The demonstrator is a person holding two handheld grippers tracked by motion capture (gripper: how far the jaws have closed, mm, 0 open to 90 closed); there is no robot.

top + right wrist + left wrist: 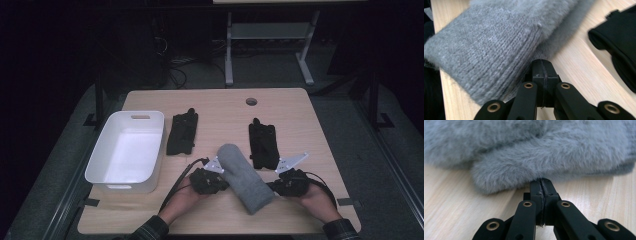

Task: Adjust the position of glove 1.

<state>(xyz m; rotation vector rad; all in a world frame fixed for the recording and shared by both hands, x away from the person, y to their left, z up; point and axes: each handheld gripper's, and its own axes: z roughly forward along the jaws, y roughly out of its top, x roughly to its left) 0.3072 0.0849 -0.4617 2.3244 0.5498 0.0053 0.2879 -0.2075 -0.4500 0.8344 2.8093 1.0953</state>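
Grey mitten [245,178] lies mid-desk [310,125] between our tools, white bin [126,150] waiting. Left tool [541,181] pinches its fuzzy edge; right tool [541,62] is clamped on the knit cuff. Lifting it, we judge, remains.

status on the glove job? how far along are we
Early. Done: nothing is in the white bin, as far as the high view shows. In hand: the left gripper and right gripper are shut at opposite edges of the grey mitten, which lies on the table. Left: the two black gloves lie untouched, if they're part of it.
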